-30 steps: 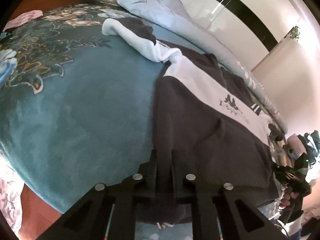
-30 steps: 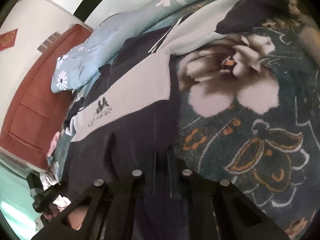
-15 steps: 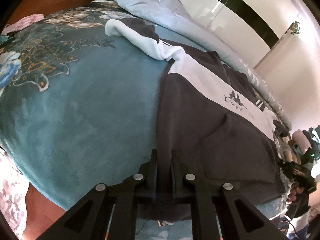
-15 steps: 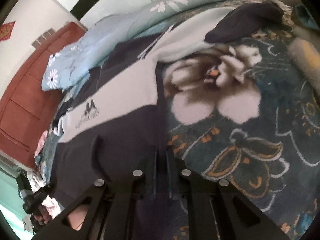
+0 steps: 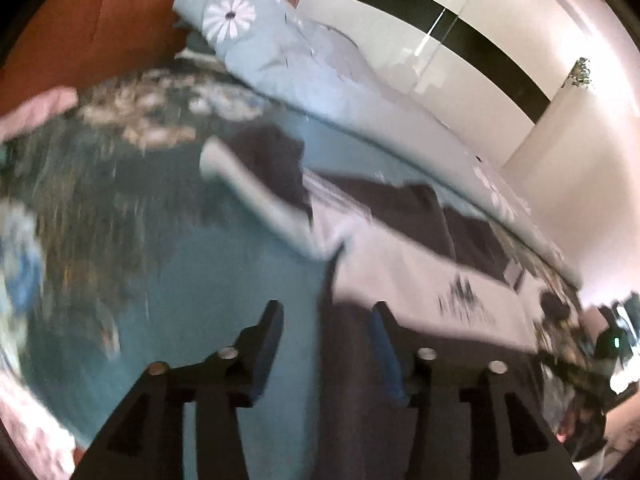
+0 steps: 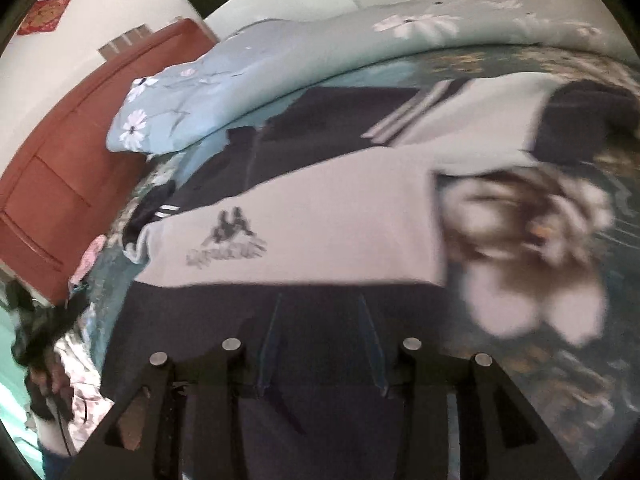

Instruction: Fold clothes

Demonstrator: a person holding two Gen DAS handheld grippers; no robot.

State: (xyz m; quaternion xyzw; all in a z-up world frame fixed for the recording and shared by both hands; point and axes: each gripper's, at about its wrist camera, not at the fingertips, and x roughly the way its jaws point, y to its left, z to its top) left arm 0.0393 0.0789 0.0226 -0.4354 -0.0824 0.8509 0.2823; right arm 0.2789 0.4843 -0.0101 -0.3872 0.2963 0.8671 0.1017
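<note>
left hand-held gripper (image 5: 326, 312): spread wide, sweatshirt (image 5: 424, 264) edge between the fingers, rest toward 2 o'clock
right hand-held gripper (image 6: 320, 300): spread too, dark hem right underneath

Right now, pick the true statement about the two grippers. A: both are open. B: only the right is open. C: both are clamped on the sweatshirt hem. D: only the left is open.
A: the left gripper and the right gripper each show a wide gap between their fingers, with the dark and white sweatshirt lying unpinched on the floral blanket.
</note>
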